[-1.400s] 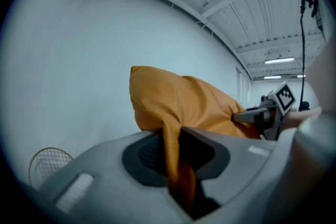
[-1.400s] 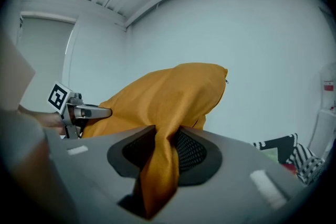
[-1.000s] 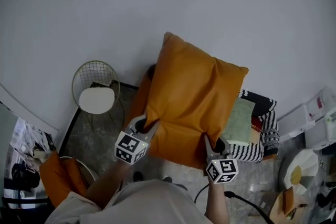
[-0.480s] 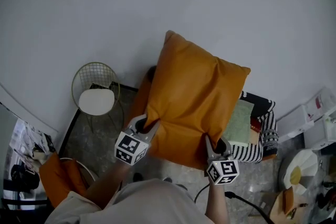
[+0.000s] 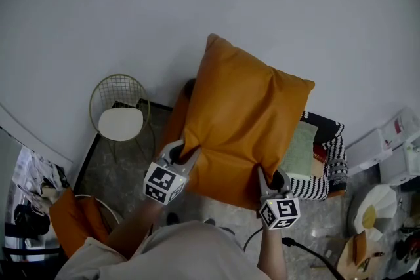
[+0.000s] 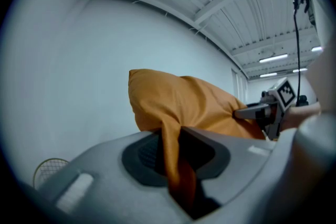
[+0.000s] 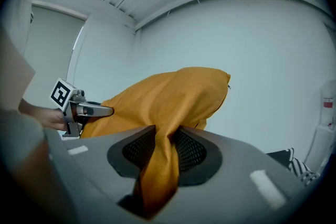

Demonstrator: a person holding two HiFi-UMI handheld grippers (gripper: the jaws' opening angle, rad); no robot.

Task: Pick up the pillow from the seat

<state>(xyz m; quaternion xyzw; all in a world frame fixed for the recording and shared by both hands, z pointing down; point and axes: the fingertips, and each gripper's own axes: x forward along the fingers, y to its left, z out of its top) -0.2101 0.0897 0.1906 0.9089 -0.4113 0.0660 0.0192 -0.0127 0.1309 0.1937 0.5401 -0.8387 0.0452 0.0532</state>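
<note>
The left gripper (image 5: 178,155) and right gripper (image 5: 264,179) stay clenched on the lower edge of the pillow (image 5: 243,115). Mid-frame, it has crept slightly upward.

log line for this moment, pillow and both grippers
pillow: held up, hanging from both grippers | left gripper: shut on pillow's lower left corner | right gripper: shut on pillow's lower right corner

One orange pillow (image 5: 243,115), two hand-held grippers (image 5: 186,153) (image 5: 261,174) (one per hand) — one wire chair (image 5: 120,124)
</note>
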